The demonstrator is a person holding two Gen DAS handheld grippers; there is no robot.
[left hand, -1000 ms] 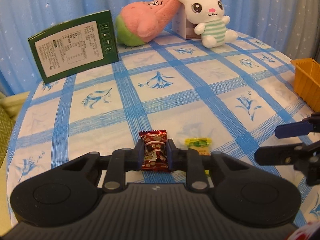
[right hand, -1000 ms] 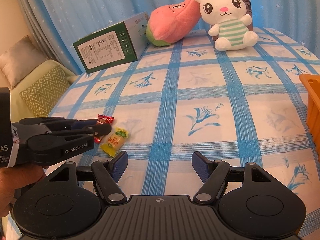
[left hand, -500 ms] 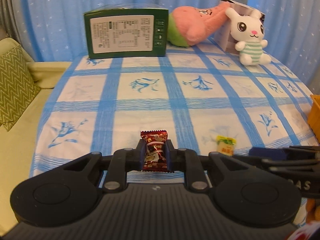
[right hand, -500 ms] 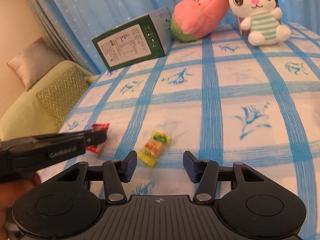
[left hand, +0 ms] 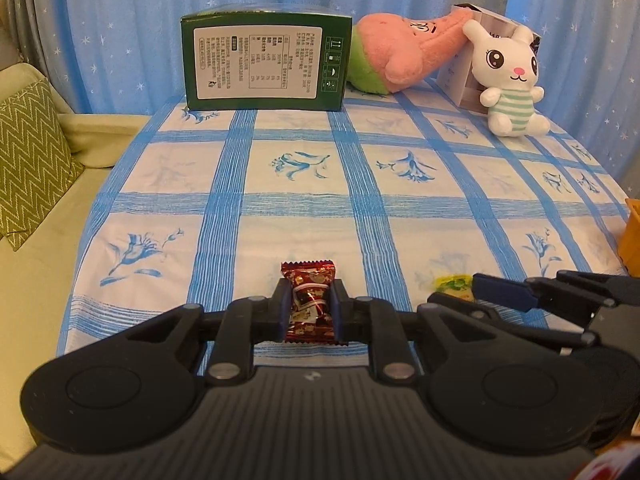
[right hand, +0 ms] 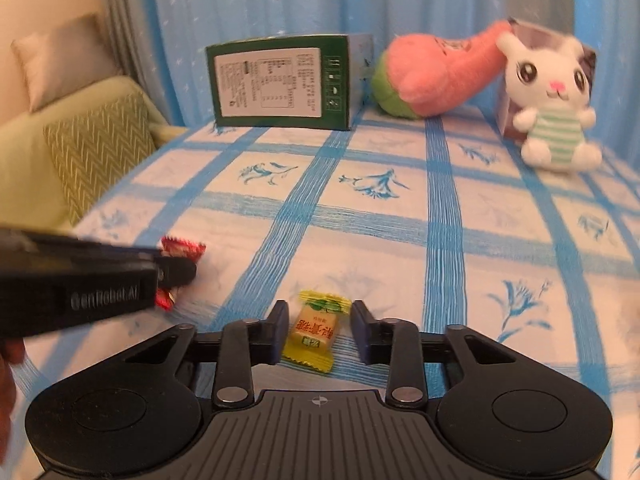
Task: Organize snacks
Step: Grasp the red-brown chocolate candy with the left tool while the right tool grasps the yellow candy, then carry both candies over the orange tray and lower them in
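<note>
The right gripper (right hand: 319, 330) is sitting at the lower centre of its own frame with its jaws parted, straddling the yellow candy (right hand: 314, 332) — 1 finger is standing just beside each long edge, neither clearly touching the wrapper. The candy is lying flat on the checked tablecloth (right hand: 400, 248), its long axis running roughly up the frame along the fingers, tilted slightly to the right, so closing the jaws looks like the move this turns on. The right gripper is plainly the nearer one.

The left gripper (left hand: 310, 312) is clenching the red candy (left hand: 310, 304) at the lower centre of its frame, the wrapper standing lengthwise between the pads.

Counting: 2 candies — 1 red, 1 yellow; 2 grippers. Toward the top of the frame, 1 green box (left hand: 266, 68), 1 pink plush (left hand: 404, 54) and 1 white bunny (left hand: 510, 80) are resting. At the right edge of the left view, a sliver of 1 orange basket (left hand: 632, 236) is showing, probably the destination.
</note>
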